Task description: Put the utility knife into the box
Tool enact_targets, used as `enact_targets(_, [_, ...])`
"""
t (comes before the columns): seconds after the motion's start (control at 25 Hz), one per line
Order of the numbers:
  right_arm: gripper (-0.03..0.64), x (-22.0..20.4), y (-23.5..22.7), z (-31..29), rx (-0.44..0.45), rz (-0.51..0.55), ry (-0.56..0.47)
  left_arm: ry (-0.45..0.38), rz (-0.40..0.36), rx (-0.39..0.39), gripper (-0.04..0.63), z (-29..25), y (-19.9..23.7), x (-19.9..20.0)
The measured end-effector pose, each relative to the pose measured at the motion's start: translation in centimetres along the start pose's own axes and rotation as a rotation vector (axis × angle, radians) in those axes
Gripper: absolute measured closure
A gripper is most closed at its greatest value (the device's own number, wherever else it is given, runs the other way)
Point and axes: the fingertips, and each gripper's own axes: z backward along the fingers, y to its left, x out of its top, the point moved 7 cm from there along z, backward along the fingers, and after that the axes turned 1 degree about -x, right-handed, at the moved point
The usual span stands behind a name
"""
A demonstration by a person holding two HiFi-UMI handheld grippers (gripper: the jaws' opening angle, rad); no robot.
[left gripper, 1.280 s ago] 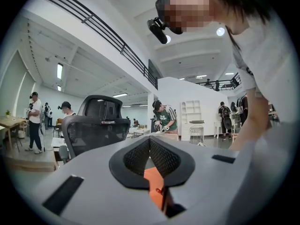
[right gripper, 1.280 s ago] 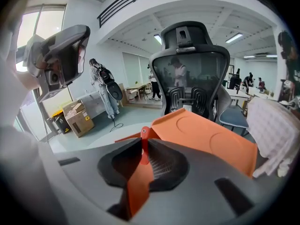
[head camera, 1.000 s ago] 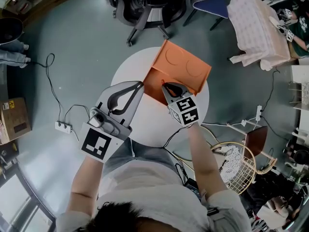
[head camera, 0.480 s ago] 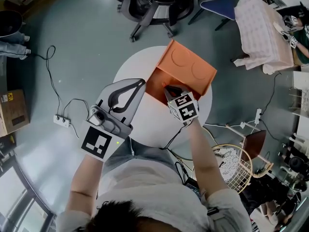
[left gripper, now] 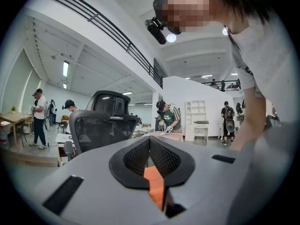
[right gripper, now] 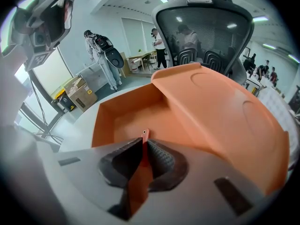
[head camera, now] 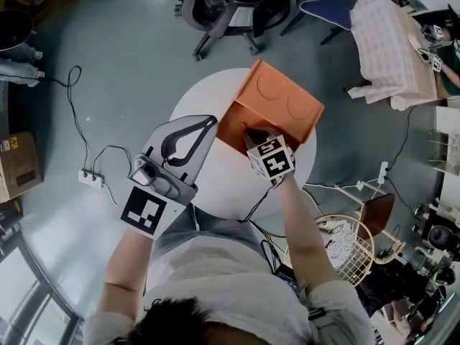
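Where the head view looks down on the white round table (head camera: 201, 95), the right gripper (head camera: 251, 130) hangs over the open orange box (head camera: 231, 126); left gripper (head camera: 210, 121) sits beside the box, above the table. Office chair (head camera: 223, 6) behind, power strip (head camera: 90, 178) on the floor. Left gripper view: jaws together, nothing between them. Right gripper view: jaws clamped on the utility knife (right gripper: 145, 136), tip over the box's compartment, lid (right gripper: 220, 121) to the right.

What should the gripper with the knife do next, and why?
Probably dip a little and open: the right hand-held gripper pinches the knife just above the open box, so letting go should land it inside.
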Motion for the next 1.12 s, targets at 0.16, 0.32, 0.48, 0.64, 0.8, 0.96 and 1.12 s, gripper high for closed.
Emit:
enact_targets(0.16, [0.578,0.1,0.0,0.2,-0.01,-0.008,-0.023,-0.003,-0.002,-0.006,0.586,0.0,0.0,0.1])
enact_targets(0.32, [0.595,0.7,0.1,0.8,-0.015,-0.022,-0.071,-0.002,-0.005,-0.021,0.586,-0.2,0.0,0.2])
enact_targets(0.48, [0.597,1.4,1.0,1.9,-0.001,-0.026,-0.143,-0.005,-0.009,-0.049,0.586,-0.4,-0.3,0.4])
enact_targets(0.64, [0.598,2.1,1.3,3.3,-0.03,-0.059,-0.217,-0.015,-0.019,-0.093,0.586,-0.7,-1.0,0.7])
enact_targets(0.8, [0.598,1.5,0.9,3.2,-0.07,-0.1,-0.178,-0.027,-0.03,-0.129,0.586,-0.8,-1.8,1.1])
enact_targets(0.96, [0.598,0.4,0.6,3.0,-0.097,-0.149,-0.142,-0.02,-0.053,-0.155,0.586,-0.1,-2.3,1.4])
enact_targets(1.12, [0.597,0.1,0.9,2.9,-0.114,-0.163,-0.137,-0.014,-0.059,-0.149,0.586,0.9,-2.0,1.4])
